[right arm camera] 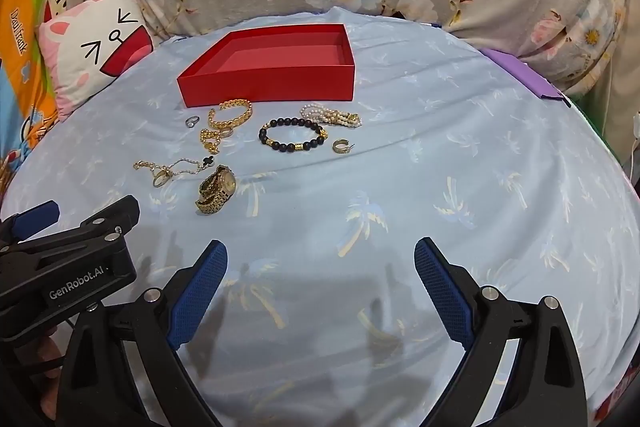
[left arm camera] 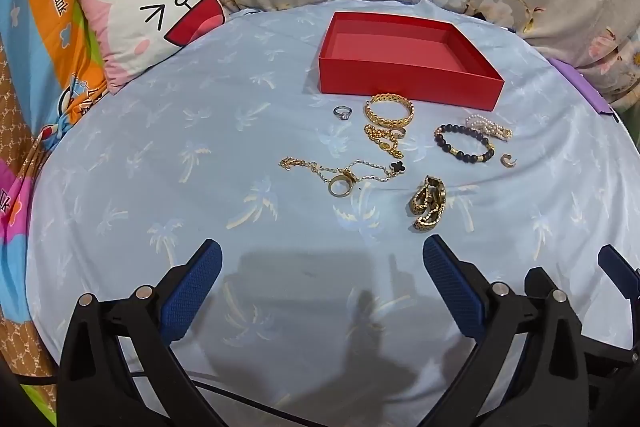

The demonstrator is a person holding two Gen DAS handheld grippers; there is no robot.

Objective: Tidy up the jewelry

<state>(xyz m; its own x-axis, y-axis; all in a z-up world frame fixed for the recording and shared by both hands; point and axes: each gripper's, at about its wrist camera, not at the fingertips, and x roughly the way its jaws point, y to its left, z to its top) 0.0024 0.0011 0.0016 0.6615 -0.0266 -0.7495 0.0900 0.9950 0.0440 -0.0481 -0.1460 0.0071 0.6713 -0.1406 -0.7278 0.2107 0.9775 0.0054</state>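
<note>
One red box (left arm camera: 408, 83), one gold watch (right arm camera: 216, 189), roughly three bracelets (right arm camera: 294, 135), three rings (left arm camera: 343, 113), one earring (right arm camera: 341, 146).

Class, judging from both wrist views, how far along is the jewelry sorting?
Nothing looks done: the red box is empty. Nothing is in hand: the left hand-held gripper and right hand-held gripper hang open. All pieces, including the gold watch and beaded bracelet, remain on the sheet.

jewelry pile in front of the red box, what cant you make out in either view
- Gold chains: both views, tangled and too small to count.
- Gold watch: left view shows only its folded band; the dial is too small to read in the right view.
- Right tool: left view, cut off by the right edge.
</note>
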